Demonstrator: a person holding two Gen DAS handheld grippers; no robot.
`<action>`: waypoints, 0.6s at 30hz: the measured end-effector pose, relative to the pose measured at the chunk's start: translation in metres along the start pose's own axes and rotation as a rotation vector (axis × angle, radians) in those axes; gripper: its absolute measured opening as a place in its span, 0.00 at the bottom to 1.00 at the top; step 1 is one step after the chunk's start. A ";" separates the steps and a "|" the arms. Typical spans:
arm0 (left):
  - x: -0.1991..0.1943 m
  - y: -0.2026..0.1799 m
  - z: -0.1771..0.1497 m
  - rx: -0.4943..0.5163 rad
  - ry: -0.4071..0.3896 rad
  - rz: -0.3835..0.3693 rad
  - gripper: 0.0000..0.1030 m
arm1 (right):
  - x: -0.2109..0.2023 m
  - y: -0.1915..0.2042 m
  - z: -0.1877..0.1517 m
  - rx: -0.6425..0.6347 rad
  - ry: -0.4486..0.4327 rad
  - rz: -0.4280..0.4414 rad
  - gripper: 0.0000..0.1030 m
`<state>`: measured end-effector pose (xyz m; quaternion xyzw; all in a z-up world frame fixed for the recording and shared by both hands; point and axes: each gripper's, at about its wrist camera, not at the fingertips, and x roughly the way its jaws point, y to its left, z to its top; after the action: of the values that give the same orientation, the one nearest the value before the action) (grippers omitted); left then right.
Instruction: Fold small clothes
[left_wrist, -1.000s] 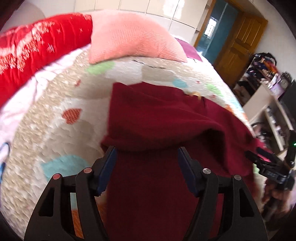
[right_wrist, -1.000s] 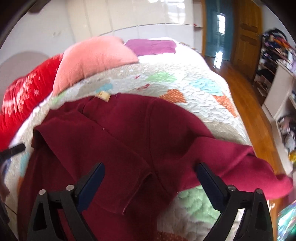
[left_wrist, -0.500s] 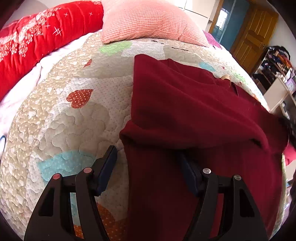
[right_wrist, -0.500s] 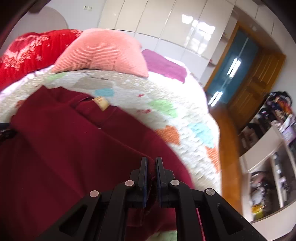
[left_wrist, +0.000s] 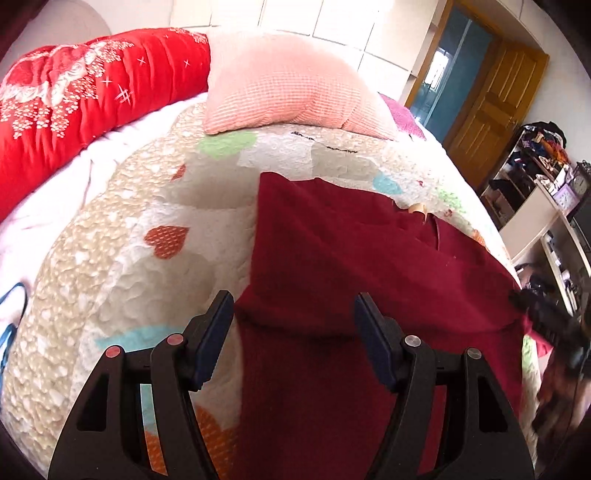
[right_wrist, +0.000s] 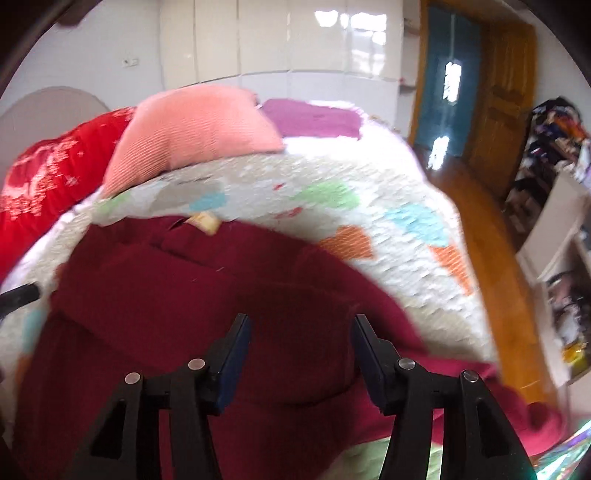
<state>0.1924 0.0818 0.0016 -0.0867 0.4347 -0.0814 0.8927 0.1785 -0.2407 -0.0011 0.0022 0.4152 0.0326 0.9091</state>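
left gripper (left_wrist: 293, 306): matte black plastic frame, chunky a-shaped arms with triangular cutouts. dark blue pads on inner faces of fingers (left_wrist: 216, 332). left arm has two red round caps, right arm two silver screw heads.

right gripper (right_wrist: 299, 328): same black frame, same cutouts, dark blue pads on fingers (right_wrist: 236, 354) too, but all four fasteners here plain silver, no red. edges bit blurry.

right gripper also peeks in at far right of left view, black, too blurred for detail. no skin or sleeve clearly visible.
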 end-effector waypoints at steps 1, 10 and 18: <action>0.008 -0.002 0.001 -0.004 0.010 -0.002 0.66 | 0.007 0.002 -0.003 0.002 0.018 0.000 0.50; 0.042 -0.012 -0.003 0.040 0.086 0.103 0.66 | 0.025 0.002 -0.006 0.028 0.055 -0.036 0.44; 0.010 -0.031 -0.013 0.021 0.056 0.017 0.66 | 0.013 -0.008 -0.025 0.032 0.076 -0.028 0.49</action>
<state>0.1860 0.0479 -0.0074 -0.0715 0.4592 -0.0807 0.8818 0.1686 -0.2483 -0.0280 0.0100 0.4497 0.0134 0.8930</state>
